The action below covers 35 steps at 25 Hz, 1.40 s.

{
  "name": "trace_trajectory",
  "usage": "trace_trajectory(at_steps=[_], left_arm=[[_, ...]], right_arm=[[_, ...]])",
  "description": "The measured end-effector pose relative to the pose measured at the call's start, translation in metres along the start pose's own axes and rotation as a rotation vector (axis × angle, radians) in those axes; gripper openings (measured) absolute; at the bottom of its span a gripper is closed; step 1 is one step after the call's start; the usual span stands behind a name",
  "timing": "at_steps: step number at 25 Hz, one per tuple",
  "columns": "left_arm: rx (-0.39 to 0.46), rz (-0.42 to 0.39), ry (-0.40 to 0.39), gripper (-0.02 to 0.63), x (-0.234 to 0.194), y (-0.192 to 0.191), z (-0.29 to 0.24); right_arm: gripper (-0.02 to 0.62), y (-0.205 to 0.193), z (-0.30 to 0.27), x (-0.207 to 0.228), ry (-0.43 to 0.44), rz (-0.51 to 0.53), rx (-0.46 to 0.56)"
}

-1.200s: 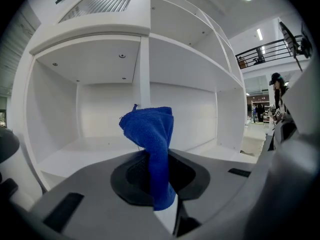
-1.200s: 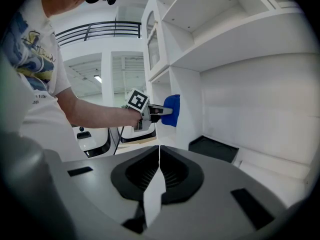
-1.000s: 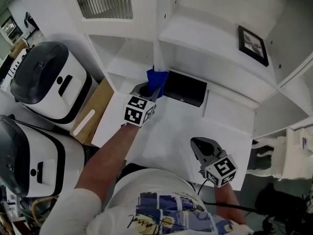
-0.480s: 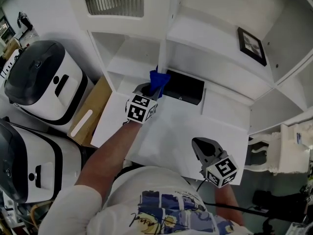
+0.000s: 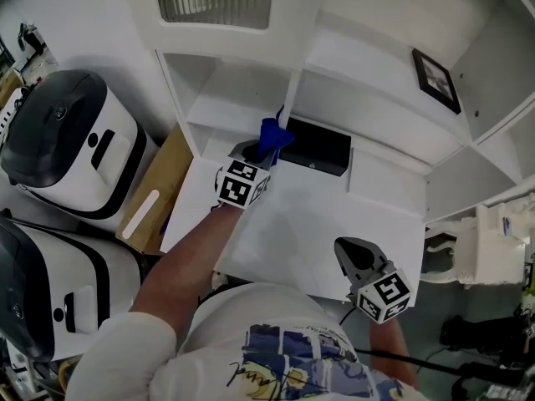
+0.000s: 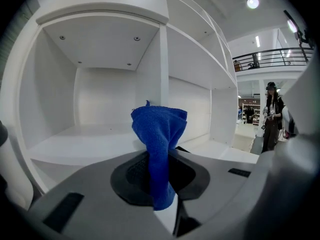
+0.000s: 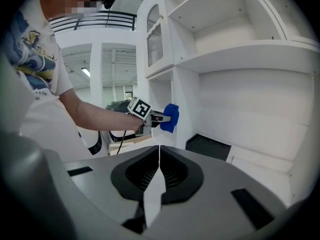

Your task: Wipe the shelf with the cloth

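Plainly, the blue cloth [image 6: 159, 134] is pinched between the jaws of the left gripper [image 5: 257, 152]. It is bunched into a narrow wad whose long axis runs straight out along the jaws, free end toward the white shelf unit [image 5: 368, 98], close by its upright divider [image 5: 294, 90]. The left arm is stretched forward, while the right gripper [image 7: 158, 160] hangs low by the body, jaws pressed together on nothing. Just right of the cloth lies a black tray [image 5: 315, 146] (flat on the lower shelf). A small framed picture [image 5: 435, 78] sits farther right, and a white machine with a dark lid [image 5: 71, 140] stands at the left.
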<state>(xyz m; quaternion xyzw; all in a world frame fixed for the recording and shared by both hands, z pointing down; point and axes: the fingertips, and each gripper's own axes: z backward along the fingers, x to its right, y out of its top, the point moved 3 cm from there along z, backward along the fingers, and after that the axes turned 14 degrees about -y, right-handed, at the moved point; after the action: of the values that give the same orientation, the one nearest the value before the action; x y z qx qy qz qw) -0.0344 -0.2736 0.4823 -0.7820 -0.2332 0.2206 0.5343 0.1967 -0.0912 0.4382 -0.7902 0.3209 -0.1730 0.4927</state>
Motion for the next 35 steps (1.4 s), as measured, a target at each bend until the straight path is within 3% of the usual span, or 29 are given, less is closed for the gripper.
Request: trace_trajectory(at_steps=[19,35], left_arm=[[0.004,0.022,0.008,0.058,-0.078,-0.022,0.056],[0.0,0.023,0.072,0.058,-0.152,-0.039,0.118]], right_arm=[[0.026,0.03,-0.04,-0.056,-0.017,0.036,-0.036],[0.026,0.047,-0.075,-0.108,-0.026,0.024,-0.04]])
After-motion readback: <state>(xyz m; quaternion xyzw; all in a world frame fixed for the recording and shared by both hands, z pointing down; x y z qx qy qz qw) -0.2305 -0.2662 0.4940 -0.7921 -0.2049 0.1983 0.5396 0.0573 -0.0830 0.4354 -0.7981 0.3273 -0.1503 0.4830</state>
